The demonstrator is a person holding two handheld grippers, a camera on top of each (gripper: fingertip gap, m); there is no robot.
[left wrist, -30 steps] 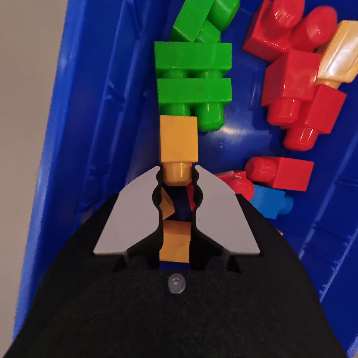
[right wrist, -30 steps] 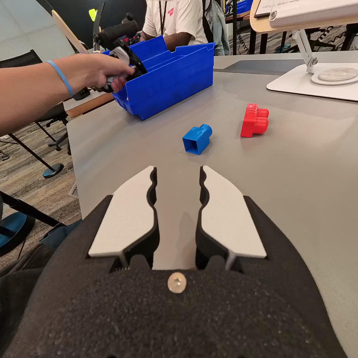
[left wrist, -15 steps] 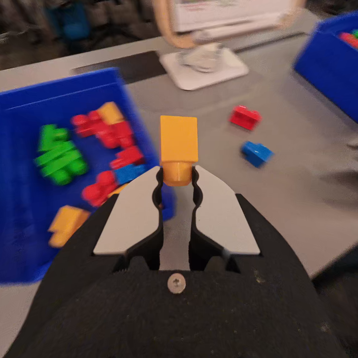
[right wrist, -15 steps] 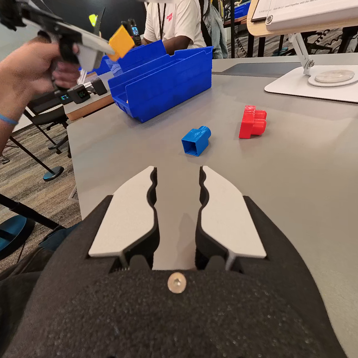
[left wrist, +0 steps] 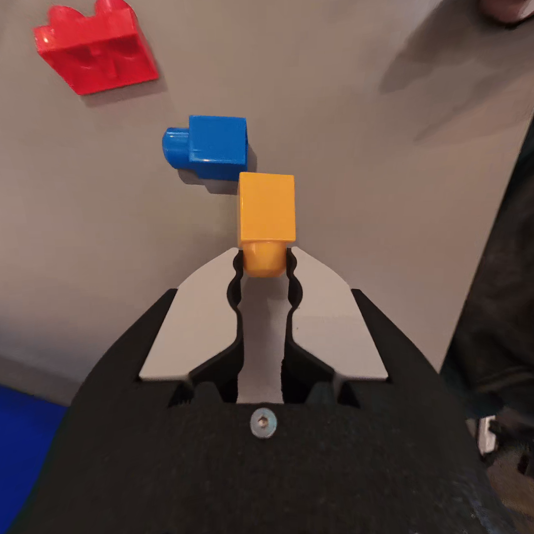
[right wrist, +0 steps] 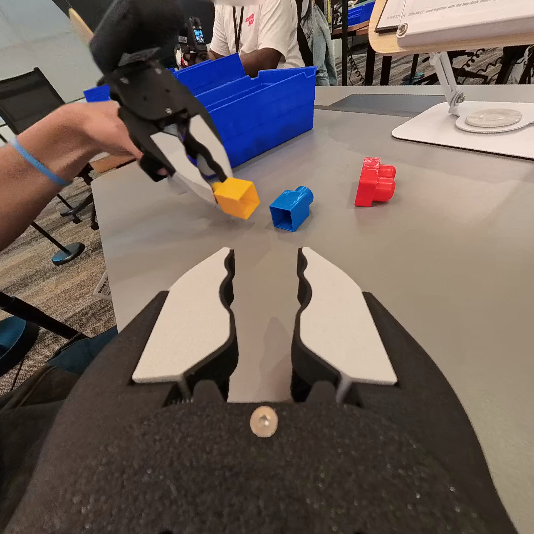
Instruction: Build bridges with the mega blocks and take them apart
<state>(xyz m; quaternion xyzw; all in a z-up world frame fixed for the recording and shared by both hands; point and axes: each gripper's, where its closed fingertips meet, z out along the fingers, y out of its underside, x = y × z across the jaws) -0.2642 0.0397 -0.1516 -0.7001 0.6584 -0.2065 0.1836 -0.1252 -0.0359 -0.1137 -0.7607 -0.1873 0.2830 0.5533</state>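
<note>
My left gripper (left wrist: pixel 264 254) is shut on the stud of an orange single block (left wrist: pixel 267 211) and holds it just above the grey table, close beside a blue single block (left wrist: pixel 216 146) that lies on its side. A red two-stud block (left wrist: pixel 95 56) lies on its side farther off. In the right wrist view the left gripper (right wrist: pixel 215 187) carries the orange block (right wrist: pixel 237 197) left of the blue block (right wrist: pixel 290 208), with the red block (right wrist: pixel 374 182) to the right. My right gripper (right wrist: pixel 265 254) is open and empty above the near table.
A blue bin (right wrist: pixel 254 107) stands at the back left of the table (right wrist: pixel 433 260). A white stand base (right wrist: pixel 476 127) sits at the back right. A person in a white shirt (right wrist: pixel 260 31) sits behind the bin. The table's left edge drops to carpet and chairs. There is about 15 cm between the tips of the two grippers.
My left gripper lifted the orange block out of the blue bin, swung it across, and lowered it beside the blue block. The right gripper stayed nearly still.
</note>
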